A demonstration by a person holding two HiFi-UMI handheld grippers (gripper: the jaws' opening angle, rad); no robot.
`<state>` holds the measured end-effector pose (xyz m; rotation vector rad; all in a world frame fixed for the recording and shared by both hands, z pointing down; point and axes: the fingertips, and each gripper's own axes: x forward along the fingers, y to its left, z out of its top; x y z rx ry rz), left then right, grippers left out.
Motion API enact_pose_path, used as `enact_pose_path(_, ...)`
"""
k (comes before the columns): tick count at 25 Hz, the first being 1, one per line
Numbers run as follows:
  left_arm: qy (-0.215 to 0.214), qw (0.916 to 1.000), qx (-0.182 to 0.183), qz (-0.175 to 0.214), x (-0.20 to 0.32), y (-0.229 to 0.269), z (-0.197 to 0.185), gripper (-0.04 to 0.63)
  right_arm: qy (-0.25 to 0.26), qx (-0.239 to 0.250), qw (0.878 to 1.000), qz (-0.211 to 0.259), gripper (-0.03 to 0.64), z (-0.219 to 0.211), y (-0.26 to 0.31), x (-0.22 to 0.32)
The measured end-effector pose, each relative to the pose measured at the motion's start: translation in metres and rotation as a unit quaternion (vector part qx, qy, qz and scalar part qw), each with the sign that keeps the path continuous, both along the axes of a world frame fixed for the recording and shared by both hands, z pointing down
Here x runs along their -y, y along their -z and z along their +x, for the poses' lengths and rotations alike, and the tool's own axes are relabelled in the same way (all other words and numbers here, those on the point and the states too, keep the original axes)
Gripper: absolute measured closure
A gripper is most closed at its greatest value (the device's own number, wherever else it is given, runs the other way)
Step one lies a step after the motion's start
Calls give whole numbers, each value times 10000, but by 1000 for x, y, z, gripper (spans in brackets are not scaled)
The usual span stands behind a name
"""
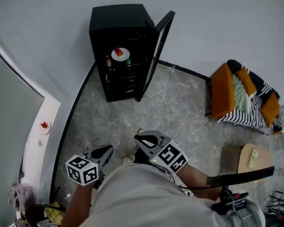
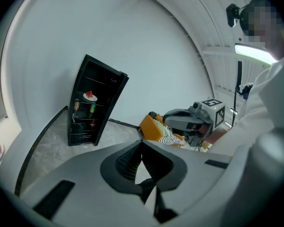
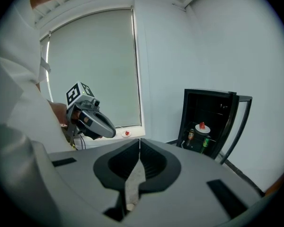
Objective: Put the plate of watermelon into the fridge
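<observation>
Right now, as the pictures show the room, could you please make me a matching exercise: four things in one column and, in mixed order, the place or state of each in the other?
Things
1. plate of watermelon
2. fridge door
3. small dish with something red on it
4. left gripper

Place or state
a. shut, with nothing between its jaws
b. on the white ledge at the left
c. on a shelf inside the fridge
d. standing open

Pairs: 1-c, 2-d, 3-b, 4-a

Glossy black fridge (image 1: 118, 19), marbled grey stone floor (image 1: 180, 112), matt white wall (image 1: 227, 22)
</observation>
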<state>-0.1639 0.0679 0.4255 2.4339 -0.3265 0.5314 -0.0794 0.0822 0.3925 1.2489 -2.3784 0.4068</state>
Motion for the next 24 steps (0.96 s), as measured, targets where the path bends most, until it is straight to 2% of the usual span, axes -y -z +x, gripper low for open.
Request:
enact_pose_path(7,-32,9999,97,126,-8,-4,0,583,84,-42,9999,49,600,-5,0,-7)
enact_pose_path(24,-226,9995,154,129,-20,-7,25,583,28,-31,10000,10,601,11,-1,-23)
